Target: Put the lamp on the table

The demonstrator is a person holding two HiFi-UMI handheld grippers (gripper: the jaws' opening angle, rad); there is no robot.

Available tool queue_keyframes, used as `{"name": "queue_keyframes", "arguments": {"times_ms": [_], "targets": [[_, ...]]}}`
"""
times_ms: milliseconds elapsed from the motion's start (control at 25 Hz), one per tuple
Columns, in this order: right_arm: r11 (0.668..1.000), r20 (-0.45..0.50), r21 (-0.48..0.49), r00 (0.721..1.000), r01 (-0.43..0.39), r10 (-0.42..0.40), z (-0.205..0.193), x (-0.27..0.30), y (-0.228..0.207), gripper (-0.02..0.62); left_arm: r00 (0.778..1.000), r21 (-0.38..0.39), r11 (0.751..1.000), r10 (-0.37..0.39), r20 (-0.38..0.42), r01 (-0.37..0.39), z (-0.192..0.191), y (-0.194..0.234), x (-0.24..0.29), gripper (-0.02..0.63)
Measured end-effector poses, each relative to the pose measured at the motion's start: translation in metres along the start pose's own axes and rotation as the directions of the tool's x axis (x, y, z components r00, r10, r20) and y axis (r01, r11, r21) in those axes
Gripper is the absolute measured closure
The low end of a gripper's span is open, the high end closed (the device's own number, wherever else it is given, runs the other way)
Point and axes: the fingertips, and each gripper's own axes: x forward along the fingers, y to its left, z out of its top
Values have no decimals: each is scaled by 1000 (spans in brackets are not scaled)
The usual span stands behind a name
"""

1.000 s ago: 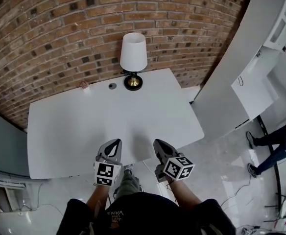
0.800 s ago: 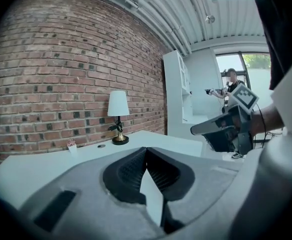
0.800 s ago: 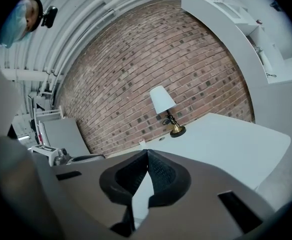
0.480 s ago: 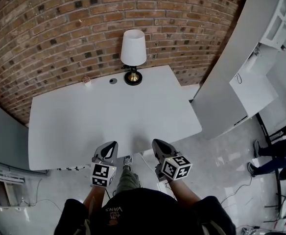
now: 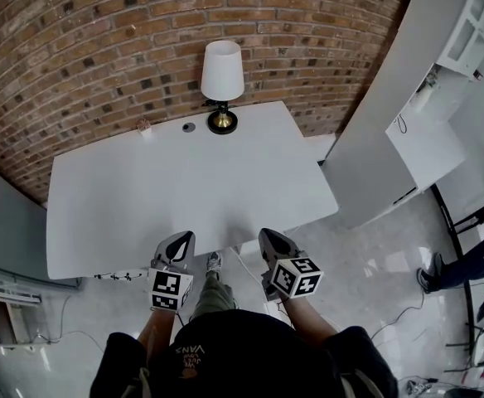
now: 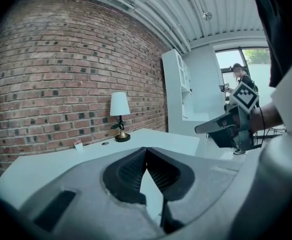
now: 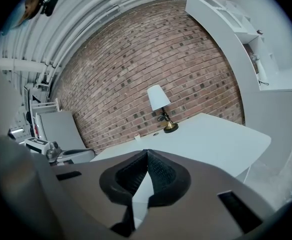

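**Both claws empty: lamp standing on table, task judged done**

- Table (image 5: 184, 189): white, set against the brick wall (image 5: 84, 40), top mostly bare.
- Lamp (image 5: 222, 85): upright at the far edge, just beside the wall. A white shade sits over a brass base, and the base rests on the tabletop. Placement is judged complete, with nothing left to be done to the lamp.
- Left gripper (image 5: 178, 240) and right gripper (image 5: 272, 240): held over the near table edge, well apart from the lamp. In each gripper's own view the jaws are pressed together with nothing pinched between the pads.
- Small items: a dark disc (image 5: 189, 127) and a small pinkish object (image 5: 143, 126) lie left of the lamp base. Neither can be identified.

View differences:
- Head view only: the full table outline, both claws against the near edge, and a bystander's legs (image 5: 462, 264) on the floor at right.
- Gripper views only: the lamp's side profile, with a thin dark stem between shade and base.
- Left gripper view only: the window (image 6: 256, 59) beyond the right gripper.
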Motion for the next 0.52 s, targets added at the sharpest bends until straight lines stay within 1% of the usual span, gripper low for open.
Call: {"name": "queue_keyframes", "arguments": {"times_ms": [520], "targets": [[1000,21,1,1000,-13,13,7,-1,7,597,1000,8,1000,24,-4,-24,-7,-4,-6,595]]}}
